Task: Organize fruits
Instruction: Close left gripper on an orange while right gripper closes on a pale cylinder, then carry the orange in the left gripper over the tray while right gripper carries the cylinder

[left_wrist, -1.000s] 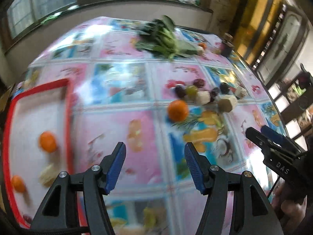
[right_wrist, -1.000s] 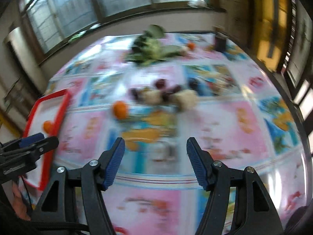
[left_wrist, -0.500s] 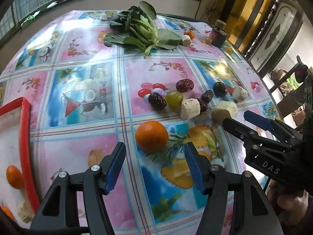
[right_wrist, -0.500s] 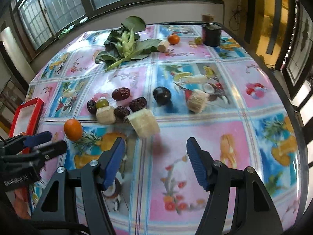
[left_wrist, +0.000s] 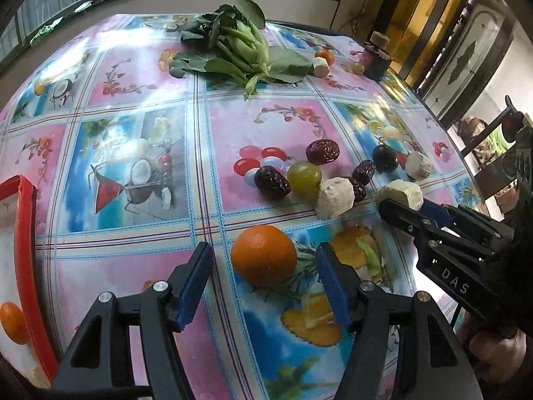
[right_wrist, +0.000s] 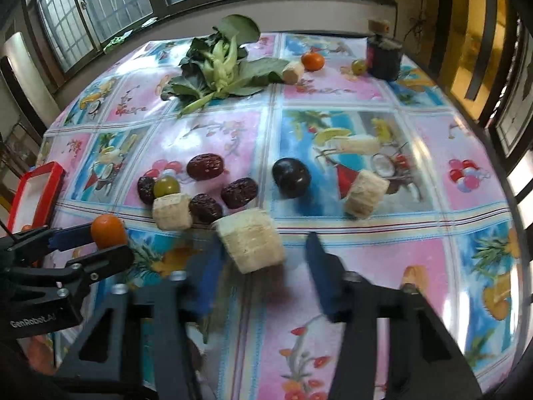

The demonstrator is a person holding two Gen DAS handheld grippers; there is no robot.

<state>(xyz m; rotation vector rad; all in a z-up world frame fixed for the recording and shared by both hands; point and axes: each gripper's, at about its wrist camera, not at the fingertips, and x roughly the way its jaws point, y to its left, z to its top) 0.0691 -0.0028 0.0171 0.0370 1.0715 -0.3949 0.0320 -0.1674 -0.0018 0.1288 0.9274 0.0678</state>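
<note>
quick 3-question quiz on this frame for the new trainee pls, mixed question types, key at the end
1. True or false: the round orange tangerine lies between the fingers of the left gripper, untouched.
2. Which thing sits between the closing jaws of the right gripper?
A. the dark round plum
B. the pale cut sugarcane chunk
C. the green grape
3. Fill in: at the far end of the flowery plastic tablecloth, the leafy green ______ lies beside a dark jar.

Key: 1 true; 2 B; 3 vegetable.
</note>
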